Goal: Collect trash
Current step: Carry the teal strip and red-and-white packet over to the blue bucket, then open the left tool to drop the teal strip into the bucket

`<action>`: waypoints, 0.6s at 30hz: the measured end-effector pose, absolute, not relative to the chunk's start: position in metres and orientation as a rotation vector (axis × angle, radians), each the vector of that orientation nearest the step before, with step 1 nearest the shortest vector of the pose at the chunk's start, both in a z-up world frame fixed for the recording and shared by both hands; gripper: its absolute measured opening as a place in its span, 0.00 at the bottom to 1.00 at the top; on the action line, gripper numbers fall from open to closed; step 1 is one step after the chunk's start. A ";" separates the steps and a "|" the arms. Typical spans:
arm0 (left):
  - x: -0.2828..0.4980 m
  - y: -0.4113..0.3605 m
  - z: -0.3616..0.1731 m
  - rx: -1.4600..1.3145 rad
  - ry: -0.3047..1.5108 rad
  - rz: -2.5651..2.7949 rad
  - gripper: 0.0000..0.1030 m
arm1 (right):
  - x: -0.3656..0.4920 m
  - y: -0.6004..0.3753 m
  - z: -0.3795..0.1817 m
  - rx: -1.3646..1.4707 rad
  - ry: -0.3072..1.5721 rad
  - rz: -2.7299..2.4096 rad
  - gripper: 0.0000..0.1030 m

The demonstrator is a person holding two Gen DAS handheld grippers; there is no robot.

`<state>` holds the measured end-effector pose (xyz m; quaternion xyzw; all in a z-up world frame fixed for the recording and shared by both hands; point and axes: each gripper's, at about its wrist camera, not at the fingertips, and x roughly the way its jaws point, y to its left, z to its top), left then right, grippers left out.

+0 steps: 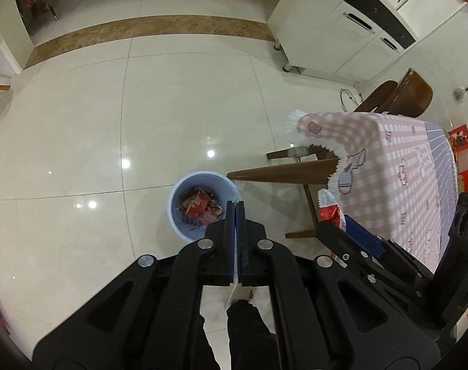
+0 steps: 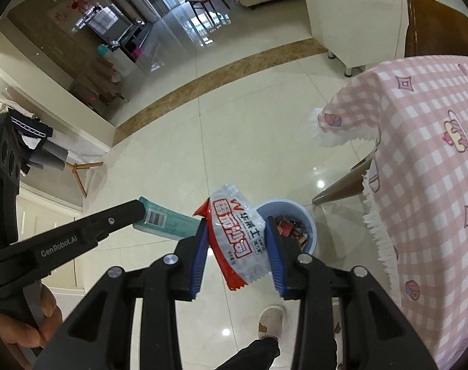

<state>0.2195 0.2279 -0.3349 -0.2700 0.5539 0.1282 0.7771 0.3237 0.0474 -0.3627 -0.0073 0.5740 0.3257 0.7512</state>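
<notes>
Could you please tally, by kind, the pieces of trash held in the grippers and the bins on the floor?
Snack wrappers, red and white: 1, the snack wrapper in the right gripper.
Teal packets: 1, the teal packet clamped in the left gripper.
Bins: 1, the blue bin, already holding wrappers.
Total: 3

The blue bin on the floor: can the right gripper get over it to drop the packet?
Probably yes. The right gripper holds the snack packet just beside the blue bin, whose mouth is open. The tablecloth hangs to the side, not above it.
</notes>
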 end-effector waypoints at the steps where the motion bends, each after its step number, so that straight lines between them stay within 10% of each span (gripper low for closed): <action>1: 0.221 0.229 -0.336 -0.581 1.202 0.274 0.01 | 0.324 0.048 -0.364 -0.017 1.257 0.708 0.35; 11: 0.242 0.235 -0.353 -0.620 1.295 0.234 0.05 | 0.332 0.053 -0.370 -0.017 1.267 0.683 0.34; 14: 0.241 0.237 -0.361 -0.678 1.312 0.225 0.52 | 0.332 0.052 -0.369 -0.019 1.273 0.679 0.35; 18: 0.235 0.236 -0.358 -0.669 1.298 0.229 0.57 | 0.333 0.050 -0.371 -0.021 1.279 0.674 0.35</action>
